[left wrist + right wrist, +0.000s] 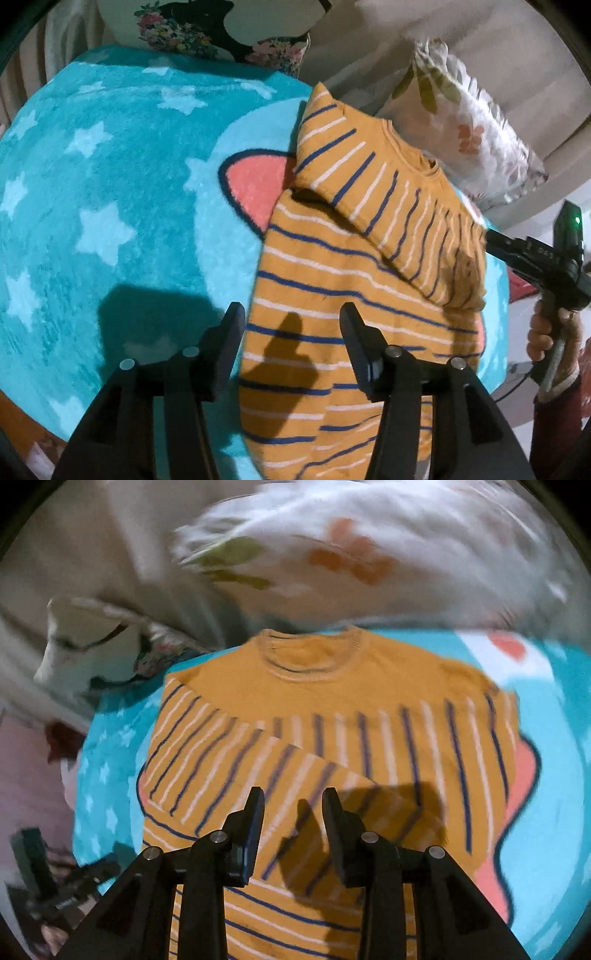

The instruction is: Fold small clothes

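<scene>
An orange sweater [332,266] with blue and white stripes lies on a turquoise star blanket [110,184], both sleeves folded across its body. My left gripper [291,321] is open and empty, hovering over the sweater's left edge. In the right wrist view the sweater [332,709] lies collar away from me, and my right gripper [293,805] is open and empty above the folded sleeves. The right gripper also shows in the left wrist view [495,240] at the sweater's right edge, hand-held.
A floral white pillow [465,122] lies beyond the sweater, also in the right wrist view [369,561]. A black floral cushion [221,37] sits at the blanket's far edge. The left gripper's body [48,886] shows at the lower left of the right wrist view.
</scene>
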A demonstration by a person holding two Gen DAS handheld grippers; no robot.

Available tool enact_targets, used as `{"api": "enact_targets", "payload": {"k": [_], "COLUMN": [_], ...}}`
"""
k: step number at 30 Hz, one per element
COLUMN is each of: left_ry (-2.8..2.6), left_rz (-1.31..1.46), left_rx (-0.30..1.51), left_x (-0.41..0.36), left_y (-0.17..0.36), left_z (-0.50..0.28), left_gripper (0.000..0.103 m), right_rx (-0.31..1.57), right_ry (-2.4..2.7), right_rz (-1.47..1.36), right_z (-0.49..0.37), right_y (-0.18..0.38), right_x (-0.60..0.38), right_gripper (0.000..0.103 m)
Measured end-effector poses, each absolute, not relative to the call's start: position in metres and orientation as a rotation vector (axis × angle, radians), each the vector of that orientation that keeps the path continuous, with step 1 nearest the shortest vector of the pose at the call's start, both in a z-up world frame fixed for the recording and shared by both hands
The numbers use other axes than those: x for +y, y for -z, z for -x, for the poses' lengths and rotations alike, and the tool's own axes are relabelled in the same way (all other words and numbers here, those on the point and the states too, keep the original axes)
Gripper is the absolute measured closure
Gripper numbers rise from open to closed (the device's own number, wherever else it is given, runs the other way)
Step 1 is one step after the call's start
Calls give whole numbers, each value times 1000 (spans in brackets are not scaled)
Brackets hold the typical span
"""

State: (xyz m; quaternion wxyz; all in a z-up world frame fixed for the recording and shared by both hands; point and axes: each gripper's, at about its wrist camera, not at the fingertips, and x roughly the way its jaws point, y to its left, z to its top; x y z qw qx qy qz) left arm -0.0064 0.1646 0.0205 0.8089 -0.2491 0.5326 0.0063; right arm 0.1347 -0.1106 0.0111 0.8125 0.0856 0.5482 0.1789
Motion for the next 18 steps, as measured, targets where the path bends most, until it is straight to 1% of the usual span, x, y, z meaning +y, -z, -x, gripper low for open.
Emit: {"api": "enact_targets", "payload": {"k": [2,5,8,14,18], "left_ry": [-8,7,33,42,25], "left_rz": [523,509,501,488,490], "left_rx": [1152,1175,1200,1254,1248], "left_x": [166,166,161,146,142], "left_y": [-14,-4,4,20,20], "left_z": [7,8,9,10,11], "left_gripper": [51,51,51,51,50], "right_rx": [1164,1160,1147,1135,1179], "right_ry": [-296,-145,-76,-71,-48], "right_rz": [-258,-341,-421,-501,-461], "right_z": [-126,-107,-81,-46,-41], "right_y": [-3,8,17,32,51], "right_x": [-145,-200,-235,-238,-229], "right_gripper": [64,64,64,64,64]}}
